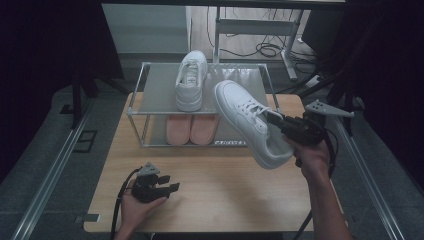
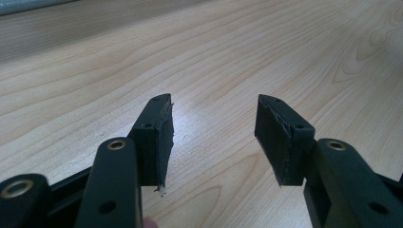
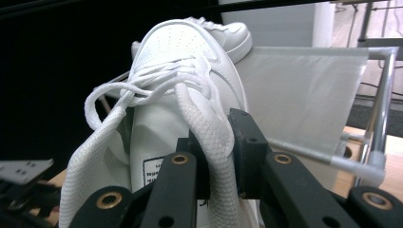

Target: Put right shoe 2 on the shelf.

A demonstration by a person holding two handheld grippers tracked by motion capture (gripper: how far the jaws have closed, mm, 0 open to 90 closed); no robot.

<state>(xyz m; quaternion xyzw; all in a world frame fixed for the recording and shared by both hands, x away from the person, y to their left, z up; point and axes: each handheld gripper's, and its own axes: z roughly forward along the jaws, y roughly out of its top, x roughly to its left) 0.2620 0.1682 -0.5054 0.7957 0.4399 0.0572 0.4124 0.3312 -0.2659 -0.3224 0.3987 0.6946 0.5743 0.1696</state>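
Hanging from the right claw (image 1: 278, 121), white sneaker (image 1: 247, 120)

Shoe (image 1: 190, 80) on rack (image 1: 137, 95); pair (image 1: 191, 129) apparently beneath.

Pretty dim room overall, most of the light lands on the light wood-grain table (image 1: 210, 200) in the middle. On both sides of the table there's grey carpeted floor (image 1: 30, 165) with long silver metal rails (image 1: 47, 182) running along its edges. Beyond the far end of the table the floor turns to pale wood planks, where a grey metal desk frame (image 1: 260, 27) stands with black cables (image 1: 267, 49) tangled at its foot. Left of that frame sits a pale flat panel (image 1: 145, 27). Past the table's sides it's dark curtain (image 1: 45, 45).
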